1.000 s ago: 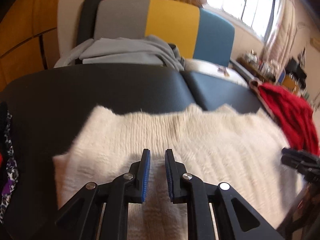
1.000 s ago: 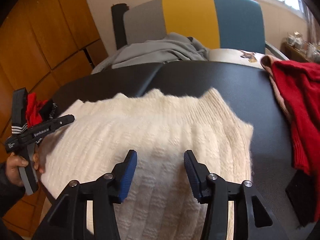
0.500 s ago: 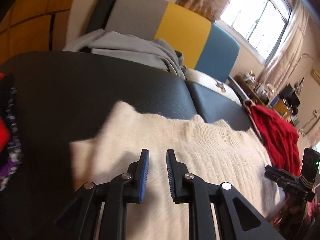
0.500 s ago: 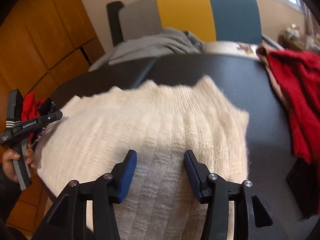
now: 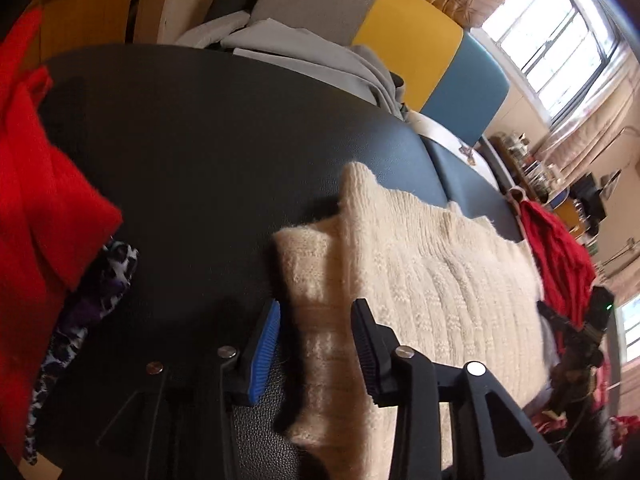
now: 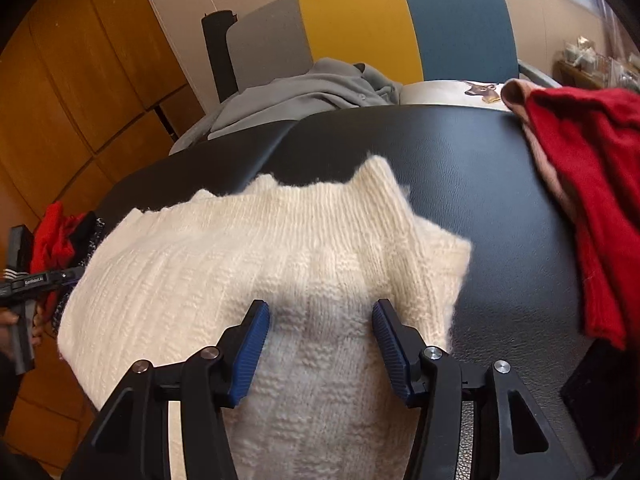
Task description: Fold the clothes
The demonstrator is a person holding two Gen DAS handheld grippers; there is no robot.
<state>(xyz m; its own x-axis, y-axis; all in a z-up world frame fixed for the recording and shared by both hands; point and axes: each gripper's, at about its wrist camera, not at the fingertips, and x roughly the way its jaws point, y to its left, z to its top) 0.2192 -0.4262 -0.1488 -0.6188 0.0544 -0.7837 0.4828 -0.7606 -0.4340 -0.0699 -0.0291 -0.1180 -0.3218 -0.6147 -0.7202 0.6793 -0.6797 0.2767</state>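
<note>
Both claws are opening over the cream sweater [image 6: 248, 264] lying on the black table [image 6: 480, 184] — left gripper [image 5: 316, 344] straddling its edge, right gripper [image 6: 320, 340] mid-knit, neither pinching. Fluffy knit's probably snagging or bunching if one grabs early.

A single line of small white print is showing in the right wrist view, running along the black bar of the left tool [image 6: 38, 280] at the left edge of the picture. It is appearing to read "GenRobot.AI", though the letters are tiny and partly blurred here, so the exact spelling is staying uncertain. No other text, label, brand mark or number is proving readable in either view; the small picture on the white cushion [image 6: 440, 94] behind the counter [image 6: 460, 168] is carrying no legible words.
</note>
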